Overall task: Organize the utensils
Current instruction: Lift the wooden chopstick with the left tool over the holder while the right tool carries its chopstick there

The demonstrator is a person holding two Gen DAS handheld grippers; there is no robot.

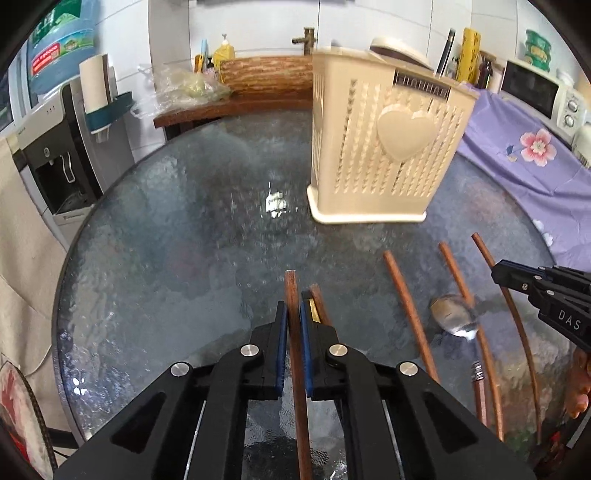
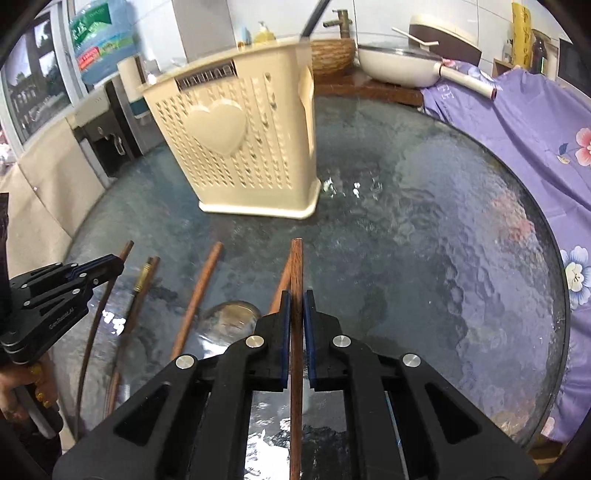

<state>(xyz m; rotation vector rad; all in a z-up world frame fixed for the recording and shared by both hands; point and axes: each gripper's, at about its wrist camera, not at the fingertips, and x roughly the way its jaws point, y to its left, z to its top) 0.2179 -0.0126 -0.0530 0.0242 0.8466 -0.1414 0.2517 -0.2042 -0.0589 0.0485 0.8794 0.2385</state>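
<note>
Chopsticks sit clamped lengthwise in both grippers (image 1: 293,314) (image 2: 296,306), tips toward the holder (image 1: 380,140), seemingly for dropping in.

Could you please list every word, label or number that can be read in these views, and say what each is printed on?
"DAS": on the side of the right tongs, cut off at the frame edge.
Side print on the left tongs: too small to read.
Water bottle label: blurred.
Utensil holder nameplate: blurred.

White tiled wall (image 1: 255,22), round glass table (image 1: 177,236), water dispenser (image 1: 59,155), purple floral cloth (image 2: 517,140)
</note>
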